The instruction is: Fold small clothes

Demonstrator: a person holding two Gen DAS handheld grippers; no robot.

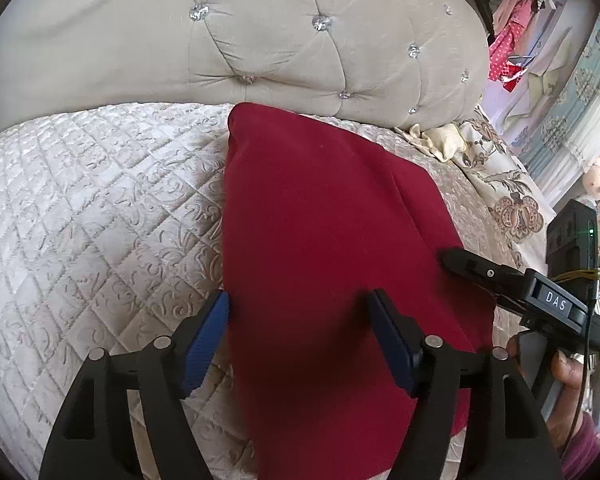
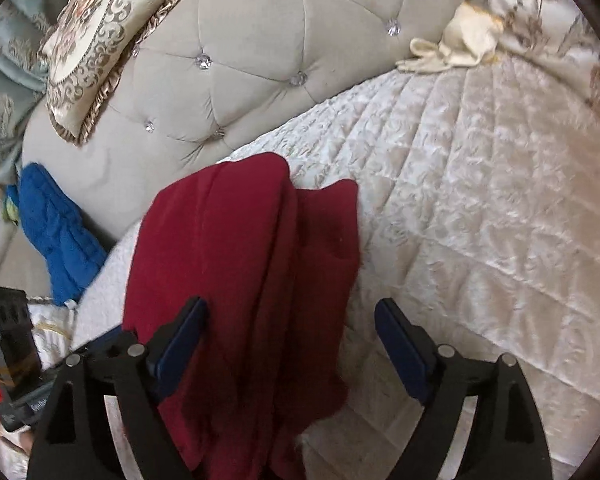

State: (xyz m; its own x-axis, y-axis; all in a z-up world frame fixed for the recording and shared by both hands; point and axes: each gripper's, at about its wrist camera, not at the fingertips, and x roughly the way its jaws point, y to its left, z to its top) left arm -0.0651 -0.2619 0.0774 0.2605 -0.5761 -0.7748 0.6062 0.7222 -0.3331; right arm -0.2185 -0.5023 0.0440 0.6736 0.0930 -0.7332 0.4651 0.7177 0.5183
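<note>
A dark red garment (image 1: pixel 324 240) lies folded lengthwise on the quilted cream bedspread (image 1: pixel 92 208). My left gripper (image 1: pixel 300 320) is open just above its near end, its left pad at the cloth's left edge. The right gripper (image 1: pixel 460 262) shows in the left wrist view at the cloth's right edge. In the right wrist view the same red garment (image 2: pixel 244 264) lies in layered folds, and my right gripper (image 2: pixel 292 332) is open over its near part, holding nothing.
A grey tufted headboard (image 1: pixel 260 40) stands behind the bed. A cream cloth (image 2: pixel 456 44) lies at the bed's far corner. A blue towel (image 2: pixel 56 232) and a patterned cushion (image 2: pixel 100 40) are at the left. Hanging clothes (image 1: pixel 516 32) are at the right.
</note>
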